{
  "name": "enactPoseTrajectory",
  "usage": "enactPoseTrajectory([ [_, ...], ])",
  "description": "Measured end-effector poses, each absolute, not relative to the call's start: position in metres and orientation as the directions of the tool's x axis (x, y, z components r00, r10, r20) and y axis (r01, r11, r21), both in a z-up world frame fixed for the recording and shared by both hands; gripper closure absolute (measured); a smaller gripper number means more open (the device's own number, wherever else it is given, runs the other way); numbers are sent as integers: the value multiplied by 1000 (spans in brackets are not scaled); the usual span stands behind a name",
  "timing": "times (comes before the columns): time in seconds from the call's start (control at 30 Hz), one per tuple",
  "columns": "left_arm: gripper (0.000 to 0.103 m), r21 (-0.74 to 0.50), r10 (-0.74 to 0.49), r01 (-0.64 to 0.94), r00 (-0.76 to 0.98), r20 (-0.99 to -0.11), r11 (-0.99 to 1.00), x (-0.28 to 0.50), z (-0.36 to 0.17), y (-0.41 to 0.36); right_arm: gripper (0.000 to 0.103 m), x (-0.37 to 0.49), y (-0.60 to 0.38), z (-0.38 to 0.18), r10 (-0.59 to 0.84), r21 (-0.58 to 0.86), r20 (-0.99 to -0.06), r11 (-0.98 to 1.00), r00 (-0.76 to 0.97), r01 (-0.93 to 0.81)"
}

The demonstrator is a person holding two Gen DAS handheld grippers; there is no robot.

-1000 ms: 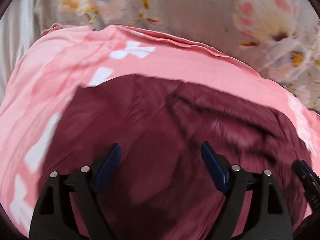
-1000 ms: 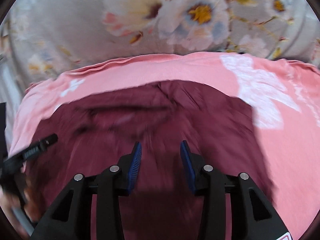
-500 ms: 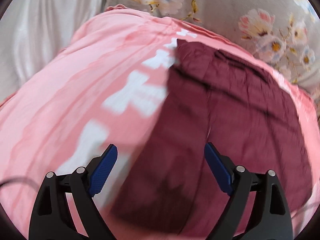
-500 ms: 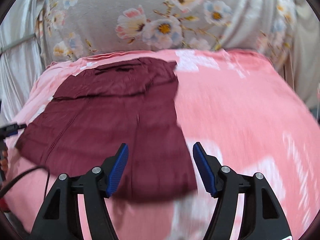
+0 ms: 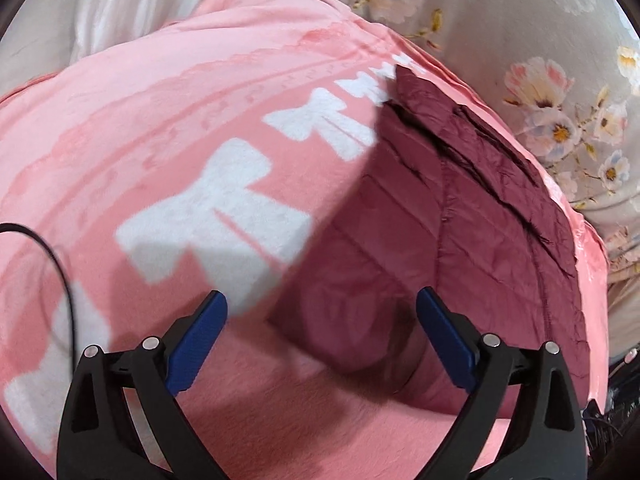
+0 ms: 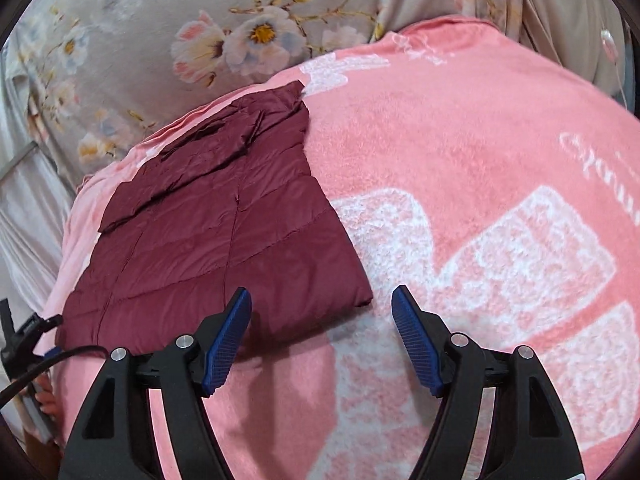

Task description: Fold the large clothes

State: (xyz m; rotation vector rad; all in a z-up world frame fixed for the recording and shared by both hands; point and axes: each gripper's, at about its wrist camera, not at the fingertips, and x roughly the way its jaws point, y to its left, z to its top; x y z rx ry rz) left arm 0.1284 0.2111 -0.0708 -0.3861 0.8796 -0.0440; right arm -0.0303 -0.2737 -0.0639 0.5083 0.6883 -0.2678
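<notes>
A maroon quilted jacket (image 5: 448,248) lies folded flat on a pink blanket with white bow prints (image 5: 180,152). In the left wrist view it fills the right half, its near left corner between my fingers. My left gripper (image 5: 320,340) is open and empty, just above that corner. In the right wrist view the jacket (image 6: 224,224) lies left of centre on the blanket (image 6: 480,184). My right gripper (image 6: 322,328) is open and empty over the jacket's near right corner.
A grey floral sheet (image 6: 160,40) lies behind the blanket; it also shows in the left wrist view (image 5: 540,60). A black cable (image 5: 48,248) crosses the left edge. The other gripper's tip (image 6: 28,332) shows at far left in the right wrist view.
Both grippers have pulled back and up from the jacket, which now lies flat. The right gripper has opened wider. The left view swung left, the right view swung right.
</notes>
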Motion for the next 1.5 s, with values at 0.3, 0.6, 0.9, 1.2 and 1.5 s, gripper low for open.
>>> enactPoseTrajectory([
  [0.3, 94, -395, -274, -70, 609, -745, 916, 134, -56, 197, 99, -26, -258, -53, -41, 361, -639, 866, 768, 346],
  [0.6, 98, -446, -371, 78, 691, -621, 891, 65, 16, 207, 100, -109, -208, 25, -76, 157, -469, 973, 880, 167],
  [0.9, 98, -476, -447, 201, 749, -488, 856, -66, 72, 229, 101, -256, -174, 66, -39, -35, -365, 999, 930, 29],
  [1.2, 98, -509, -428, 232, 849, -310, 829, -152, 138, 249, 101, -319, -207, 123, -51, 200, -115, 977, 992, 73],
  [1.5, 103, -364, -205, 82, 928, -313, 928, -87, 149, 219, 101, -213, -243, 102, -135, 309, -181, 933, 974, 186],
])
